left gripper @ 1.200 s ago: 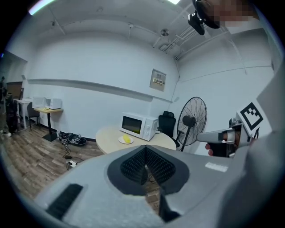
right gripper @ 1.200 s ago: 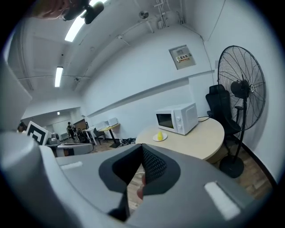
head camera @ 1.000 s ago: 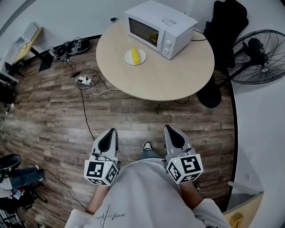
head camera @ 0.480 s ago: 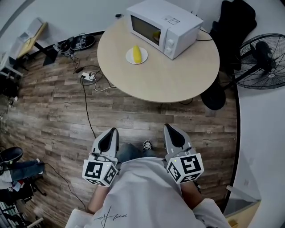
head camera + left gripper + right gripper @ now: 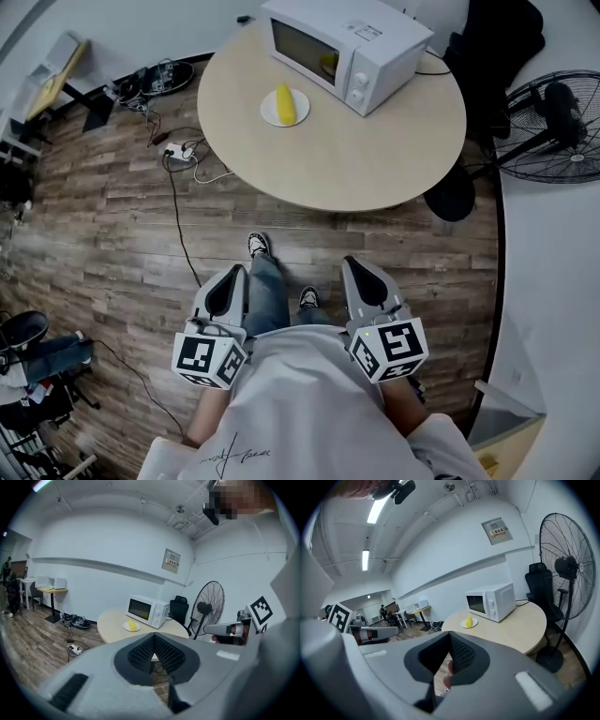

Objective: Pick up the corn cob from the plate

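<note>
Corn cob (image 5: 132,624) on plate (image 5: 125,627) beside microwave (image 5: 146,610)

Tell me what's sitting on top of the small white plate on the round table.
A yellow corn cob lies on the small white plate, alone. The plate's middle beneath the cob is covered from view.

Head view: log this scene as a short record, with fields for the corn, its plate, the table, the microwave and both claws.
corn cob: yellow, lying on the plate, untouched
plate: white, on the table beside the microwave
table: round, pale top
microwave: white, door shut, near the table's far edge
left claw: shut, empty, over the floor, short of the table
right claw: shut, empty, over the floor, short of the table
</note>
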`<state>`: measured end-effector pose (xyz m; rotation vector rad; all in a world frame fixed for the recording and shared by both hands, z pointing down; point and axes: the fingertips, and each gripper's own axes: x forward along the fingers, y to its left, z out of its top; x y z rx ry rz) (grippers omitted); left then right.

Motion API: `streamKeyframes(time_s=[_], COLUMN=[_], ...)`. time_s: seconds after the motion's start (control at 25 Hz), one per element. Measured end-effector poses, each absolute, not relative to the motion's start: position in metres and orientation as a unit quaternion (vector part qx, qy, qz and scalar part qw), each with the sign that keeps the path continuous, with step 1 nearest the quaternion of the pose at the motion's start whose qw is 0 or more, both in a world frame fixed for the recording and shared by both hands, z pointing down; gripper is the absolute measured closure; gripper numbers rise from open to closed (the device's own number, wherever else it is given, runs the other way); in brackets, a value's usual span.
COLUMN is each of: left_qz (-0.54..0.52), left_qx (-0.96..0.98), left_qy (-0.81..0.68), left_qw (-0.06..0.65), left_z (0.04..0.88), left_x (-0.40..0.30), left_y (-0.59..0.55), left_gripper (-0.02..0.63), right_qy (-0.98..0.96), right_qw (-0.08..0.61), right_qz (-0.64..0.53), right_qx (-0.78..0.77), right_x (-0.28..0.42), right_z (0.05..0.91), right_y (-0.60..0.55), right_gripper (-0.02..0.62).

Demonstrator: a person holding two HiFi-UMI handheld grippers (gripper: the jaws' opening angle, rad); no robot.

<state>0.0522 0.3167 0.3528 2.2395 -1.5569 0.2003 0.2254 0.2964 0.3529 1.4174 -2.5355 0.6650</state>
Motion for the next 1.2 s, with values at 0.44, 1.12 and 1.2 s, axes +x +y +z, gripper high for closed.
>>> streamKeyframes(time_s=[0.44, 1.12, 1.2], left_qz=[0.060, 0.069, 0.067], left_qx=[0.809, 0.838, 0.840], left_qy=[-0.546, -0.502, -0.498], left_qw=[0.207, 0.205, 0.202], left_z=[0.349, 0.329, 0.326], left_x=[0.028, -0.026, -0.036], left_y=[0.246, 0.119, 0.106], left_gripper=[0.603, 0.604, 0.604], right_qy=[-0.850, -0.825, -0.822], right_qw=[0.082, 0.082, 0.080], right_qz=[0.226, 0.236, 0.234], right_qx=[0.469, 0.507, 0.513], right_x=[0.191, 0.129, 0.120], right_z=[0.348, 0.333, 0.331], right_y=[0.231, 0.118, 0.106], right_gripper=[0.583, 0.583, 0.583])
